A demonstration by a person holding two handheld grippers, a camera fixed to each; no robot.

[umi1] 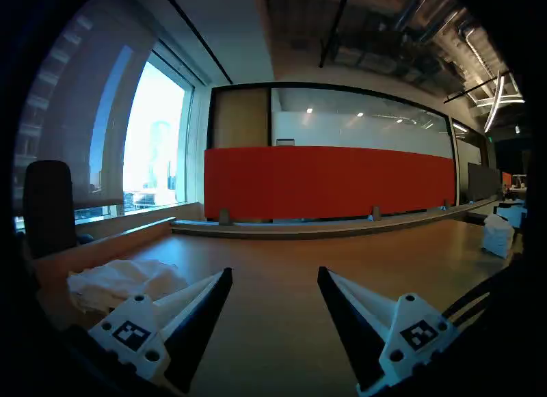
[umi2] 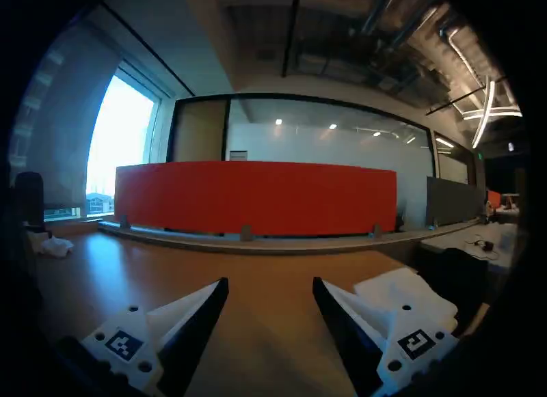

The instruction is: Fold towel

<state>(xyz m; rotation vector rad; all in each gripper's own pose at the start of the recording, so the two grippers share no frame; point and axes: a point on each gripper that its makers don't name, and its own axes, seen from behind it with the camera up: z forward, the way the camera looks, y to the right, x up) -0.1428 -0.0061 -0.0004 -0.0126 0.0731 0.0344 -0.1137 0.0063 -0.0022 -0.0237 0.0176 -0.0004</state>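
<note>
on table [umi1: 287,253], crumpled white towel [umi1: 123,281]

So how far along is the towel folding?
Possibly done: a neat white stack lies by the right claw. In hand: nothing; it and the left claw are open over the table. Left: a crumpled towel, not yet folded.
</note>
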